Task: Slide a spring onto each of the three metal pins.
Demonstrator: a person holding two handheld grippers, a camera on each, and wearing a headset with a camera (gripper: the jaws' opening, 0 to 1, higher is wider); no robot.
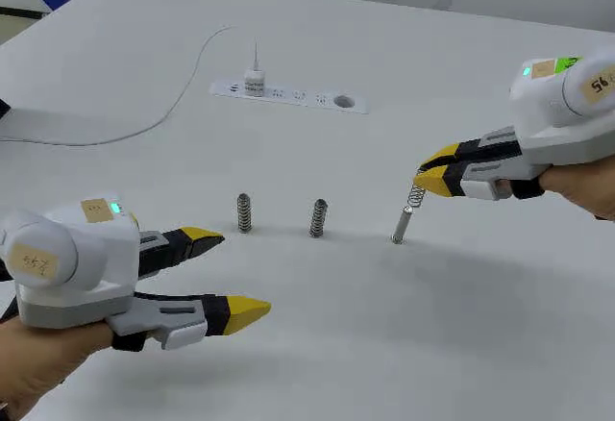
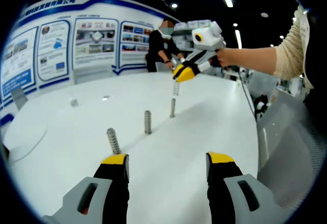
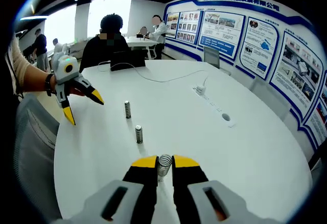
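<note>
Three metal pins stand in a row on the white table [image 1: 384, 104]. The left pin [image 1: 244, 213] and the middle pin [image 1: 318, 218] each carry a spring. The right pin [image 1: 401, 225] is bare. My right gripper [image 1: 430, 173] is shut on a spring [image 1: 415, 194], which hangs just above and slightly right of the bare pin's top. In the right gripper view the spring [image 3: 163, 164] sits between the yellow fingertips. My left gripper [image 1: 226, 272] is open and holds nothing, low at the near left, apart from the pins. The left gripper view shows the three pins, with the bare pin [image 2: 172, 108] under the right gripper [image 2: 183, 73].
A white power strip [image 1: 288, 95] with a plugged charger [image 1: 255, 82] and a cable [image 1: 173, 104] lies at the far side of the table. People stand and sit in the background beyond the table.
</note>
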